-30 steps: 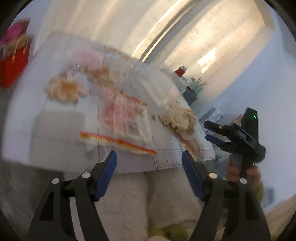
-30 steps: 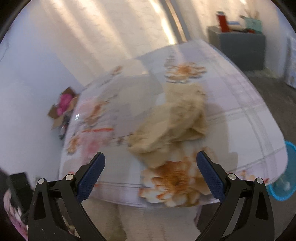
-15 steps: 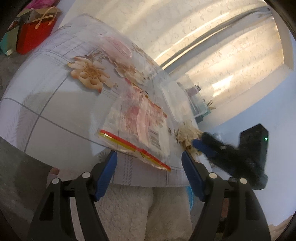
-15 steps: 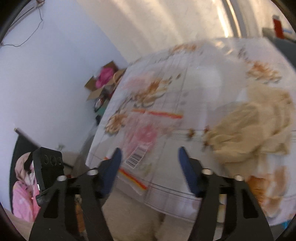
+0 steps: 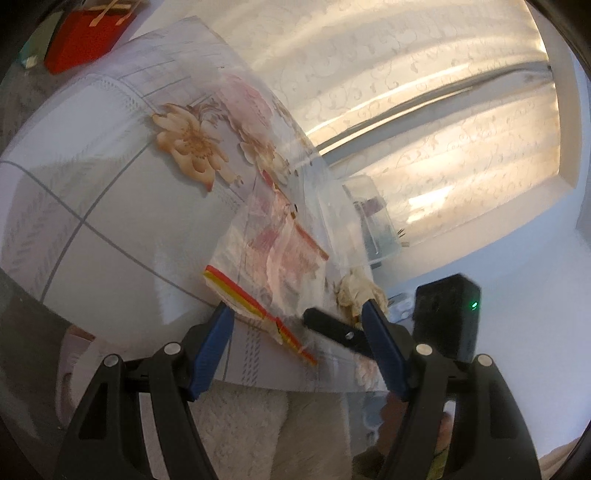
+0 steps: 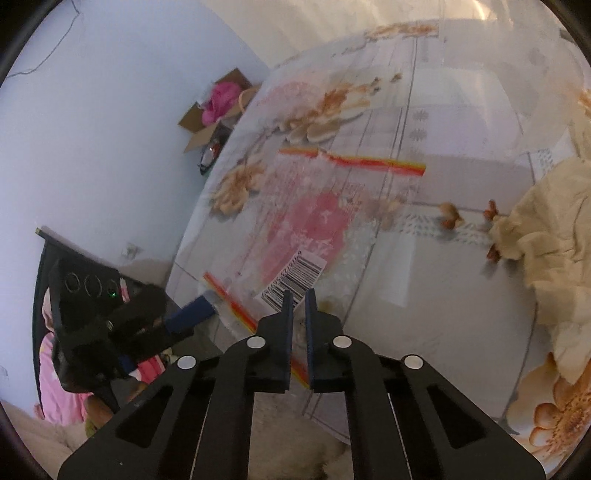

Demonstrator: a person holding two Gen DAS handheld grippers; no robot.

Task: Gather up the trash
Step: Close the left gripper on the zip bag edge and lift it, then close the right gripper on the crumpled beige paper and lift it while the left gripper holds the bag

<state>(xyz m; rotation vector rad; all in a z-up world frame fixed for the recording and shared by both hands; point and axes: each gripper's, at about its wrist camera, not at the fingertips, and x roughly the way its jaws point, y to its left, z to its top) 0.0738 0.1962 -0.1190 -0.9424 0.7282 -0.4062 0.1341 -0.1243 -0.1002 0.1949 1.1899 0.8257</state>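
A clear plastic bag [image 6: 314, 221] with pink print, a barcode and red-yellow edge strips lies flat on the floral tablecloth [image 6: 443, 288]. My right gripper [image 6: 299, 301] is shut on the bag's near edge, beside the barcode. The bag also shows in the left wrist view [image 5: 273, 254]. My left gripper [image 5: 295, 325] is open, its fingers either side of the bag's near striped edge. The right gripper's finger [image 5: 332, 326] shows there, reaching in from the right. A crumpled beige tissue [image 6: 546, 236] lies to the right, with brown crumbs [image 6: 450, 218] beside it.
A cardboard box with pink stuff [image 6: 218, 107] stands on the floor beyond the table. A red bag [image 5: 92, 33] stands on the floor at far left. A clear plastic container [image 5: 373, 218] sits near the curtained window. White fluffy fabric [image 5: 240, 435] lies below the table's near edge.
My right gripper has swung left from the tissue to the bag's near edge and closed on it. My left gripper has moved closer to the bag's striped edge and stayed open.
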